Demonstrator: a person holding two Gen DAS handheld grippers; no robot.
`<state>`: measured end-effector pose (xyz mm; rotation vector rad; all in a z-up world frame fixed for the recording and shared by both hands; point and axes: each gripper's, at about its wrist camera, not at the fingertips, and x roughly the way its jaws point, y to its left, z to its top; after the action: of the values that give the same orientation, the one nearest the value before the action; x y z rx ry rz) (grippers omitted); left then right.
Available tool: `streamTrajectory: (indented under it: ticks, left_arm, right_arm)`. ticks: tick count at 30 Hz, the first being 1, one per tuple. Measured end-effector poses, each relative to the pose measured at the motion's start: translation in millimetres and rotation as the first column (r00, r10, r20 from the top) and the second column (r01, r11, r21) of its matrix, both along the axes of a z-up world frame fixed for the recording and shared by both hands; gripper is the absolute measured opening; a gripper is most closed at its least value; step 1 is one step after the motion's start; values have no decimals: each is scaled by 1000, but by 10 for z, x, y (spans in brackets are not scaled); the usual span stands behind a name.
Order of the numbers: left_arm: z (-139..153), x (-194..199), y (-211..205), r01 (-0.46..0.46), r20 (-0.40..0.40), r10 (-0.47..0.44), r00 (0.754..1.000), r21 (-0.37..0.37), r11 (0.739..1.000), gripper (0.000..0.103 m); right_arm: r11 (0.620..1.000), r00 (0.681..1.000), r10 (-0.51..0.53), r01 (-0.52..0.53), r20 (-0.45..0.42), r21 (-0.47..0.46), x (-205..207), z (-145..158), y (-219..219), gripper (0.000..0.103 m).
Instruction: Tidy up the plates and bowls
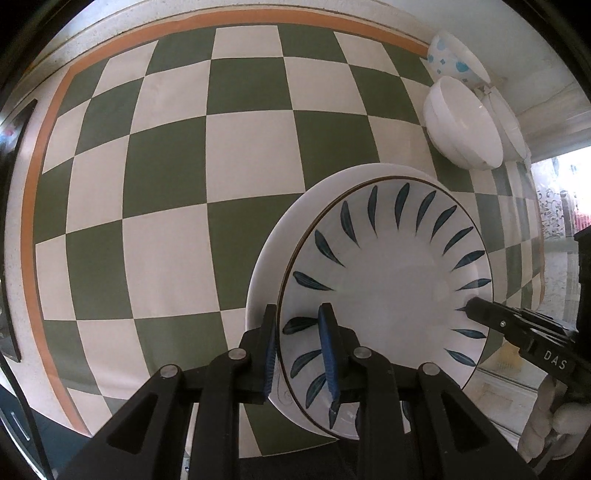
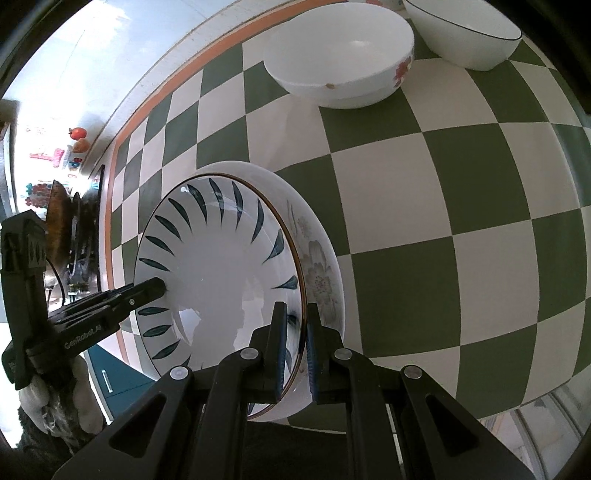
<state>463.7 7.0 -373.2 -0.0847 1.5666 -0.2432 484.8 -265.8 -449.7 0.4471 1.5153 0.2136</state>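
Observation:
A white plate with blue leaf strokes lies nested in a wider white dish with a pale flower print on the checked cloth. My left gripper clamps the leaf plate's near rim, one pad outside it and one inside. In the right wrist view the left gripper reaches in from the left. My right gripper is shut on the opposite rim of the same plate, its outer finger over the flowered dish. In the left wrist view the right gripper enters from the right.
A green and white checked tablecloth with an orange border covers the table. At its edge are stacked white bowls and a blue-spotted bowl. A red-flower bowl and a black-rimmed bowl stand beyond the plates.

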Motion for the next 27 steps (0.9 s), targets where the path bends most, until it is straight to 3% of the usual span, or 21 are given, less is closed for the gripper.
streamTrajectory:
  ticks: [9, 16, 27]
  left_arm:
    - [-68, -25, -81, 6, -9, -6, 1000, 4, 1000, 20]
    - [-96, 12, -117, -1, -37, 1, 999, 16, 1000, 20]
    - [-82, 13, -211, 5, -57, -1, 998, 65, 998, 20]
  right_arm:
    - [1000, 1000, 3, -3, -7, -29, 31, -42, 12, 11]
    - [999, 999, -34, 34, -34, -1, 42, -74, -26, 14]
    - [994, 999, -22, 17, -46, -107, 78, 70, 82, 14]
